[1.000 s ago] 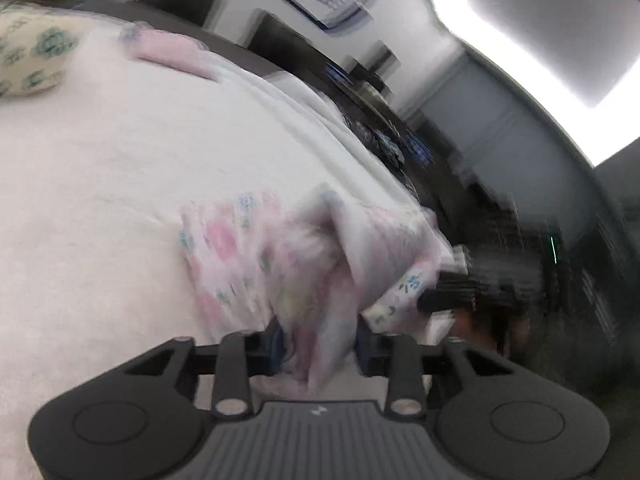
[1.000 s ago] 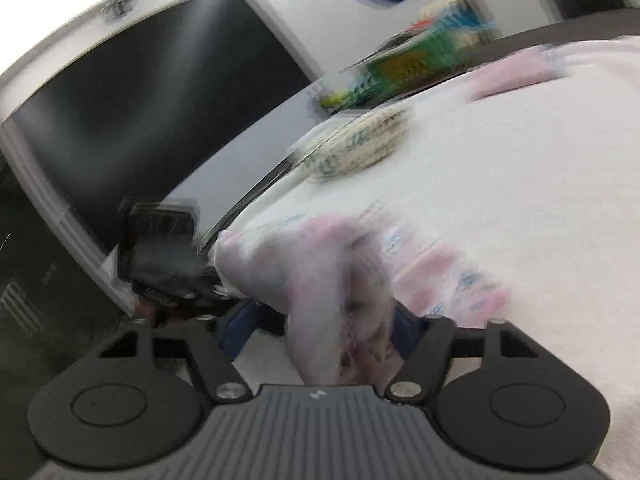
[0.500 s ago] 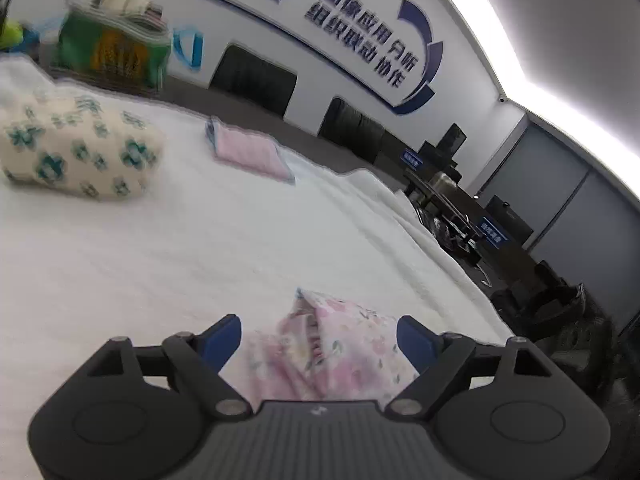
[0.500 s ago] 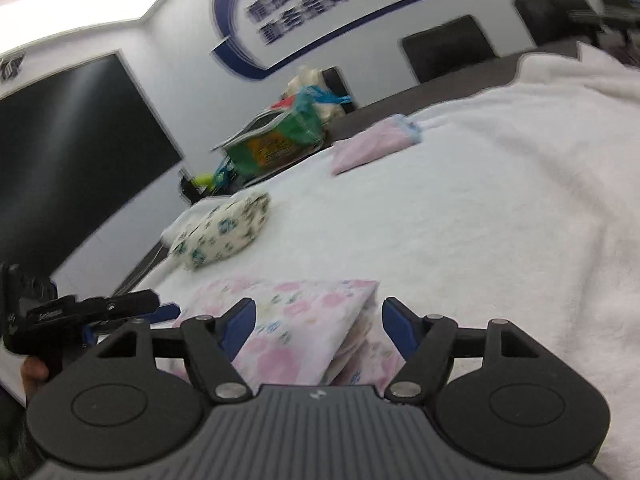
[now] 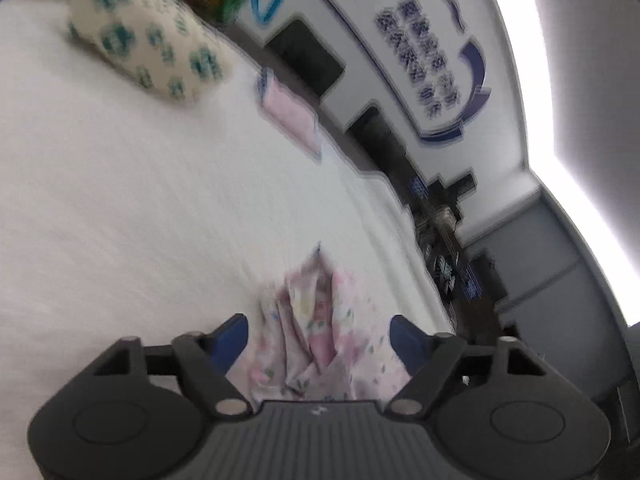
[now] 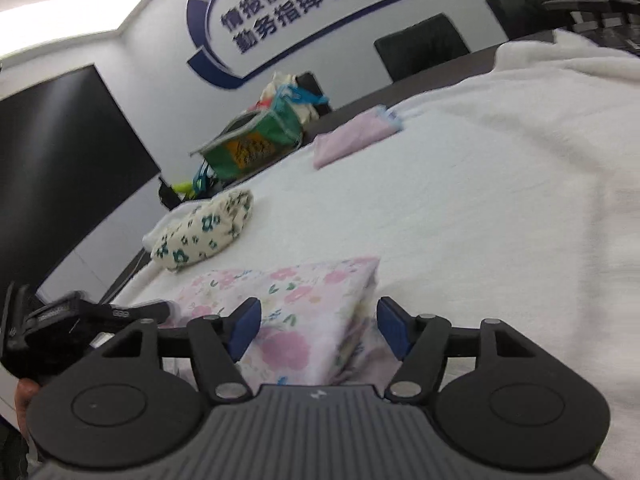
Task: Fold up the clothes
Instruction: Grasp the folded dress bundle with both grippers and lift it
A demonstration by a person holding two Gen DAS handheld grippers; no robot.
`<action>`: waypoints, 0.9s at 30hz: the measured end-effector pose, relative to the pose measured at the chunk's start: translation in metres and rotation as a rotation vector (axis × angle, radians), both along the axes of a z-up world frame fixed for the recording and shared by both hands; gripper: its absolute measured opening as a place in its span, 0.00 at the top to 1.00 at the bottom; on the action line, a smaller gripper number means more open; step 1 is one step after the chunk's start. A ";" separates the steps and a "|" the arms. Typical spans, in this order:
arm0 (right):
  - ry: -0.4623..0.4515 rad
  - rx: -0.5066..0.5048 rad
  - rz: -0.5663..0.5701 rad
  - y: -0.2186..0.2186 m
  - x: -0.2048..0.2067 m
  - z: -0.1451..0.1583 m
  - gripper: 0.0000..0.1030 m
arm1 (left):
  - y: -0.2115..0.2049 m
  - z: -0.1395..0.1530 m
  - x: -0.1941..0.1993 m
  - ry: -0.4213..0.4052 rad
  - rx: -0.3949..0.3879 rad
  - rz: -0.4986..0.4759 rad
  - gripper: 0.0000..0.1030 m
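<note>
- Right wrist view: I count three folded garments on the white-covered table: floral garment nearest, green-flowered bundle, pink cloth.
- Green bag sits behind.
- Both tools, left tool and right tool, straddle the floral garment, jaws closing; pads seemingly clear, though blurred.

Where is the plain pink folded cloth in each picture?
Left wrist: pink cloth upper middle, at the blanket's far edge.
Right wrist: pink cloth upper middle, right of the green bag.
Shared landmark: the green-flowered bundle, left of it in both.

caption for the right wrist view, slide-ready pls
Right claw, closing but not gripping, frames a folded pink floral garment on the white blanket.
</note>
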State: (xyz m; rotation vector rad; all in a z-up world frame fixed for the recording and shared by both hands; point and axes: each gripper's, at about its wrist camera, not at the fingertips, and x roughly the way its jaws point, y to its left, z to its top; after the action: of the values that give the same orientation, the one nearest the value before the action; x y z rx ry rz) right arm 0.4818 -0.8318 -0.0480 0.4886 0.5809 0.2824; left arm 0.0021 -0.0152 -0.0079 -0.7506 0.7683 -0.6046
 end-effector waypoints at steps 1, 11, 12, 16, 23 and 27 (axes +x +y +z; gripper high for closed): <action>0.003 0.010 -0.010 0.009 -0.037 0.007 0.36 | 0.001 0.002 -0.001 -0.010 -0.006 0.022 0.26; 0.012 0.034 -0.014 0.051 -0.200 -0.018 0.40 | -0.045 0.006 -0.005 -0.054 0.150 0.034 0.92; 0.013 0.034 -0.011 0.061 -0.221 -0.012 0.46 | -0.048 0.000 -0.005 -0.036 0.165 0.041 0.94; 0.003 0.025 -0.006 0.099 -0.301 0.009 0.54 | -0.037 -0.013 -0.002 0.016 0.098 0.052 0.94; -0.023 0.000 0.004 0.135 -0.320 0.023 0.51 | -0.045 0.024 -0.011 -0.177 0.202 0.113 0.15; -0.016 0.013 0.003 0.170 -0.297 0.023 0.64 | -0.065 0.012 -0.004 -0.112 0.205 0.017 0.84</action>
State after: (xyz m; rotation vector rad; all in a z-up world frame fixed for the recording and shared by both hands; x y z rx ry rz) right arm 0.1843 -0.6620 -0.0253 0.4981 0.5646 0.2931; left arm -0.0020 -0.0798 0.0040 -0.5300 0.7076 -0.5389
